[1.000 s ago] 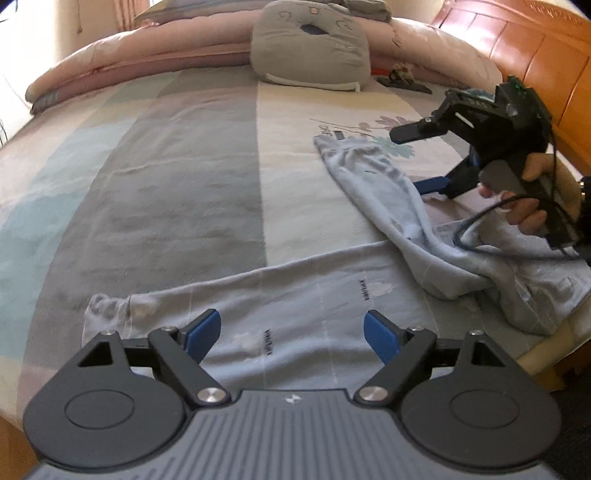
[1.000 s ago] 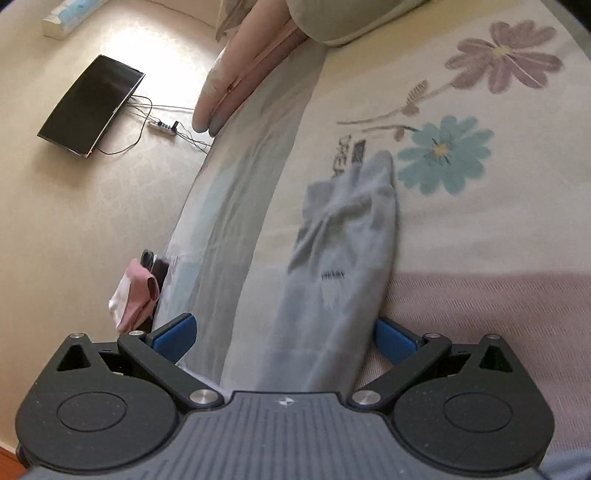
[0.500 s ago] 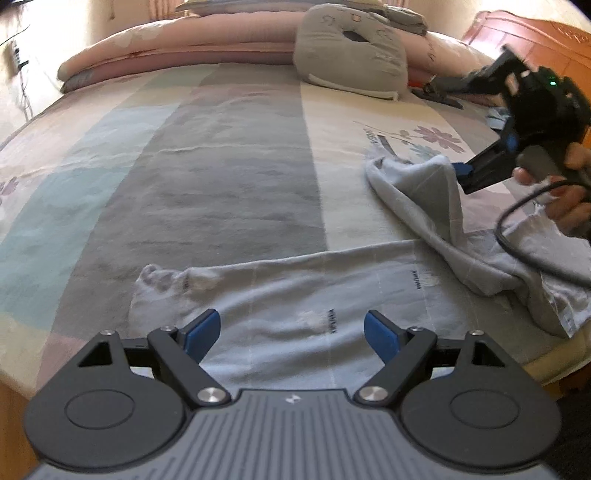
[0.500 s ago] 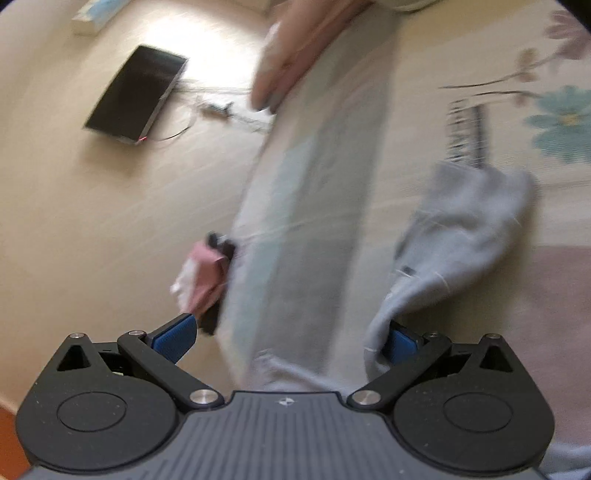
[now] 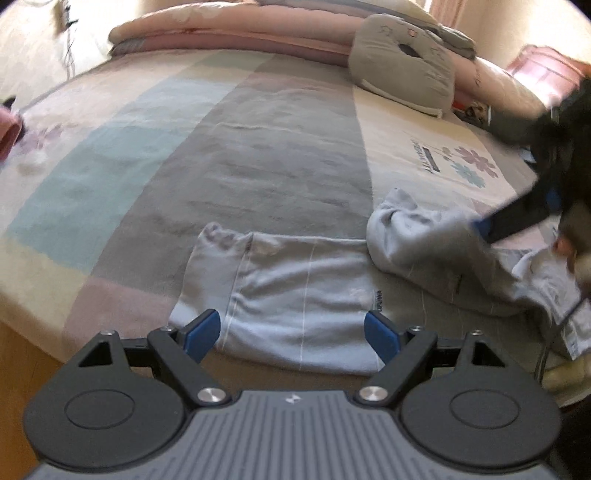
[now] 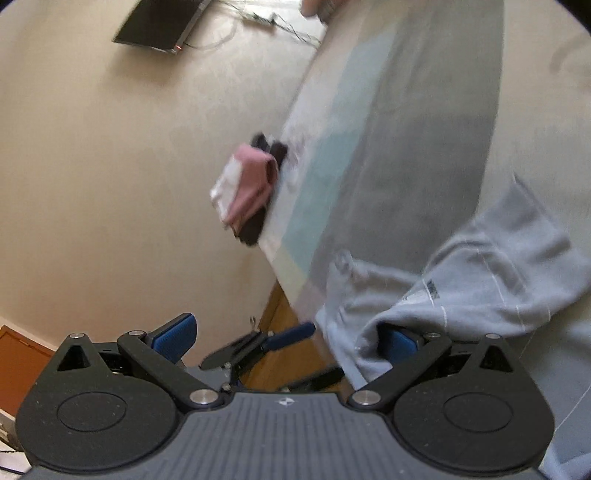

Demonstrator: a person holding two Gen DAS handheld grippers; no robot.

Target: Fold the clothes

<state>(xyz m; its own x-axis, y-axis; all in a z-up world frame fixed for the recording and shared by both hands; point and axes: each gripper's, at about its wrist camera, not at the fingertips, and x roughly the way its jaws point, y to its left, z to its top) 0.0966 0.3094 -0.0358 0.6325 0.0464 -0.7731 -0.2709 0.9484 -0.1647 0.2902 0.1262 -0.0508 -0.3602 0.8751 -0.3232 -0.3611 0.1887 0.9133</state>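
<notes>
Pale grey-blue trousers spread at the near edge of a striped bedspread, one leg lying flat crosswise, cuff toward the left, the other leg bunched and lifted over it at the right. Left gripper tilted downward just above the flat leg, jaws wide apart, nothing between them. Right gripper with jaws also wide apart, raised leg draped over its right-hand finger, no clamping. Grey cushion well beyond, near pink bedding.
</notes>
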